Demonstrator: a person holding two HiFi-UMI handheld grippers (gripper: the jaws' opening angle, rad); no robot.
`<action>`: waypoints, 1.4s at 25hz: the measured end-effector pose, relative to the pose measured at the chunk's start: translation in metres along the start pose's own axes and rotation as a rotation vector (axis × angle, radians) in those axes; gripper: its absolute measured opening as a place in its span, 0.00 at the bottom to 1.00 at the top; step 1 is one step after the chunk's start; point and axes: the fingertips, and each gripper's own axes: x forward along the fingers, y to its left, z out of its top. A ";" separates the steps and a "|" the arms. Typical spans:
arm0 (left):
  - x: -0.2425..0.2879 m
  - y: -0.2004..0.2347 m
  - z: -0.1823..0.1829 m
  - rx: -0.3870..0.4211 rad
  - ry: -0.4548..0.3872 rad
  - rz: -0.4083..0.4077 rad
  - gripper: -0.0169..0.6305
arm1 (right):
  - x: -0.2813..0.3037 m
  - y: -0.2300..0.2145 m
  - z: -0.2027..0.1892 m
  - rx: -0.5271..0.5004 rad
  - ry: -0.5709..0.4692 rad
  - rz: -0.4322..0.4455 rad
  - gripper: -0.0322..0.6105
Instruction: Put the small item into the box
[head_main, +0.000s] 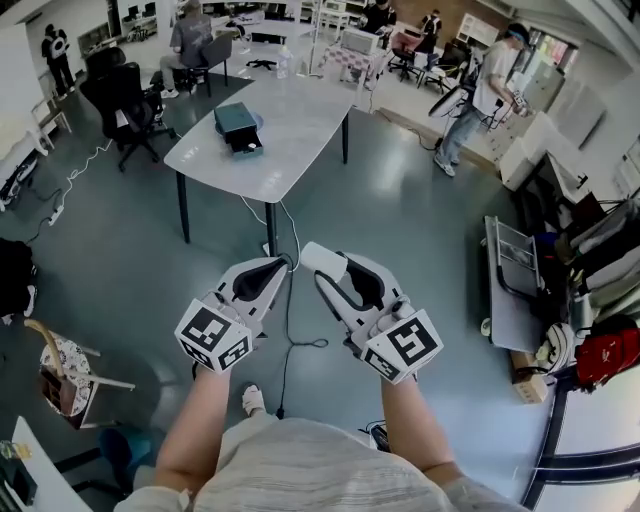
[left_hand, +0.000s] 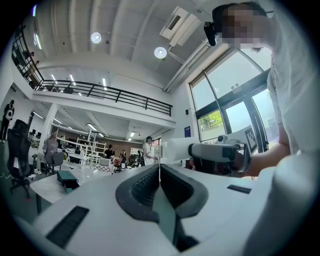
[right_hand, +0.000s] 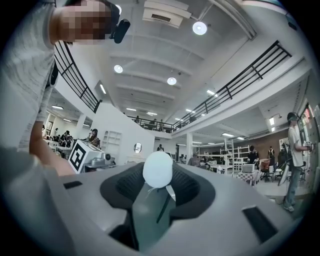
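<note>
A small white rounded item is pinched at the tips of my right gripper, which is shut on it. In the head view the same item shows at the front of the right gripper, held over the floor in front of the person. My left gripper hangs close beside it, its jaws together with nothing between them. The teal box lies on the white table further ahead, well away from both grippers. It also shows small in the left gripper view.
A black office chair stands left of the table. A person stands at the far right. A cable runs across the floor under the grippers. A wooden chair is at lower left, and cluttered racks are at right.
</note>
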 end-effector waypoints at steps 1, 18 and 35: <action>-0.005 0.012 0.002 0.003 0.000 0.006 0.06 | 0.013 0.002 0.000 0.005 -0.005 0.005 0.32; -0.098 0.170 0.010 -0.010 -0.019 0.085 0.06 | 0.189 0.055 -0.010 0.012 -0.001 0.077 0.32; -0.031 0.309 -0.015 0.002 0.003 0.117 0.06 | 0.327 -0.035 -0.062 0.053 0.035 0.132 0.32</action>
